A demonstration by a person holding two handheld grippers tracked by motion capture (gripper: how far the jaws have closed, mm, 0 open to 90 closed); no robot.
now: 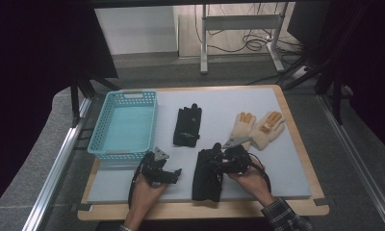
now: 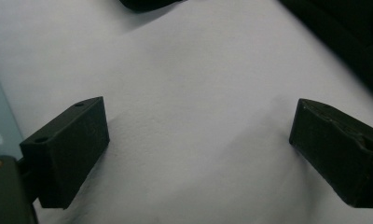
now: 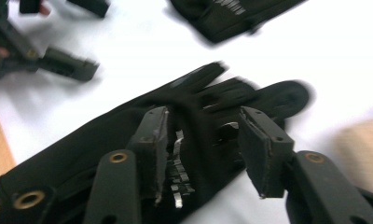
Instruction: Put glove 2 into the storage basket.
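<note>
A black glove (image 1: 206, 179) lies flat near the table's front edge, fingers pointing away from the person. My right gripper (image 1: 211, 161) hovers low over its finger end. In the right gripper view the right gripper (image 3: 203, 140) has its jaws apart over the glove (image 3: 105, 140), and the pads do not press on it, so it is open. My left gripper (image 1: 167, 172) rests on the mat to the glove's left. The left gripper view shows the left gripper (image 2: 198, 149) wide open with bare mat between the jaws.
A light blue basket (image 1: 100, 139) stands at the left of the pale mat (image 1: 287, 168). A second black glove (image 1: 187, 126) lies in the middle. Two beige gloves with orange fingertips (image 1: 258, 127) lie side by side to the right. Wooden table edges frame the mat.
</note>
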